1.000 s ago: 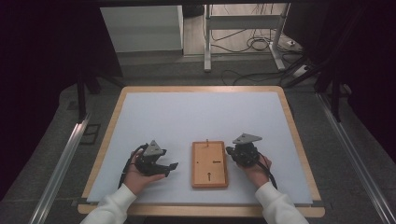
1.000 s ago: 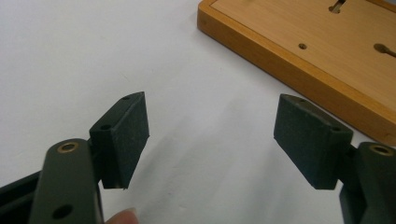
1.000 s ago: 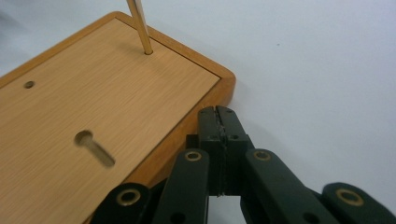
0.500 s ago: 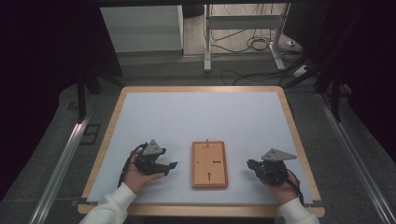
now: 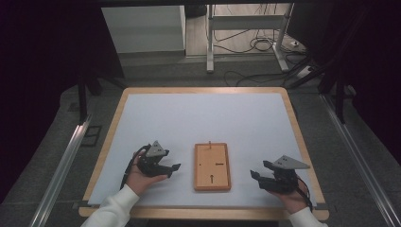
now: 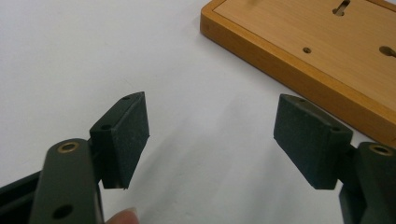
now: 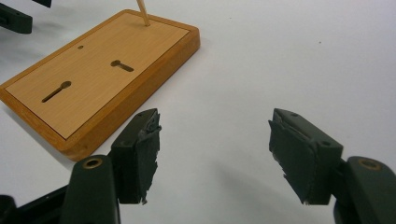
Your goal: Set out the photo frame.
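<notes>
My left tongs [image 5: 171, 168] spread wide, gripping nothing, hovering over the white desk [image 5: 189, 123] just left of the wooden board [image 5: 212, 167], my right tongs [image 5: 257, 176] equally released and empty, near the board's right edge, no readable writing anywhere.

Right gripper [image 5: 259, 178] now back from beside the wooden board [image 5: 212, 166], nearer the table's [image 5: 198, 113] front edge.
</notes>
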`<state>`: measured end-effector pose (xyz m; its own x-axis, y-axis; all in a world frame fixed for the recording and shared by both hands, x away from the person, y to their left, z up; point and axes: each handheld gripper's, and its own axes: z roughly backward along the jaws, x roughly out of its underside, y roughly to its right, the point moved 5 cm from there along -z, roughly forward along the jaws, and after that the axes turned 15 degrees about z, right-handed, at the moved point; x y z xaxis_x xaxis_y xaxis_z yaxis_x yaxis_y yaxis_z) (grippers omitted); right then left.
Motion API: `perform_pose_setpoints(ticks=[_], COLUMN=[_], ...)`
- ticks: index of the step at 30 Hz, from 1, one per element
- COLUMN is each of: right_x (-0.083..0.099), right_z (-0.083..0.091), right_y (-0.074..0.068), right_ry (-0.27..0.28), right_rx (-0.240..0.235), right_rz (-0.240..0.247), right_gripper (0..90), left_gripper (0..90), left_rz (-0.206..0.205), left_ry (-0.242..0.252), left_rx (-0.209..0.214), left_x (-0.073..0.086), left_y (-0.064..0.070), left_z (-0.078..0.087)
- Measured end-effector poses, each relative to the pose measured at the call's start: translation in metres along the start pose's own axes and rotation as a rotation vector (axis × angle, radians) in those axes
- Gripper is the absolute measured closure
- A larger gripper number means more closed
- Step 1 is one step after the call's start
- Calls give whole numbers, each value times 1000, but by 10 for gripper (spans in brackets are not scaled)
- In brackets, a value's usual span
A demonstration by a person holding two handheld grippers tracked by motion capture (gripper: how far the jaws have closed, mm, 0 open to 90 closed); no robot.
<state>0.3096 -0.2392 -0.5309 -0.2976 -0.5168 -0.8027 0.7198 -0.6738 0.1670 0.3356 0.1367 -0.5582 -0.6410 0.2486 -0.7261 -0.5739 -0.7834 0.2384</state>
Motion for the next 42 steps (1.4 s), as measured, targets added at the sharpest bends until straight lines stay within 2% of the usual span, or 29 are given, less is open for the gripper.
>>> perform_pose_setpoints(ticks=[3,4,5,9,13,20,25,28,33,37,42], right_x=[2,2,2,1,-2,1,0,3,1,4,2], right_z=[2,2,2,-1,-2,-10,-8,-1,4,1,-1], right_y=[3,3,3,2,1,2,-1,-5,-4,-4,-4], right_ry=[5,5,5,3,6,-13,-11,-21,-3,-17,-14], right_rx=[9,9,9,2,1,4,12,27,39,31,32], right_rz=[-10,-11,-11,-2,2,1,15,51,46,52,50], right_gripper=[322,322,322,316,312,293,284,278,276,274,274], left_gripper=[268,268,268,270,282,280,278,279,294,353,354], left_rz=[-15,-40,-40,-89,-102,-70,-68,-46,-56,-46,-53], left_ry=[17,30,30,41,44,37,53,49,43,23,18], left_rx=[13,15,15,40,56,89,81,113,113,109,123], left_x=[-5,-9,-9,-16,-20,-24,-36,-46,-58,-65,-71], left_y=[4,8,8,18,23,16,21,27,35,35,37], left_z=[-1,-2,-2,-5,-8,-10,-11,-19,-32,-42,-54])
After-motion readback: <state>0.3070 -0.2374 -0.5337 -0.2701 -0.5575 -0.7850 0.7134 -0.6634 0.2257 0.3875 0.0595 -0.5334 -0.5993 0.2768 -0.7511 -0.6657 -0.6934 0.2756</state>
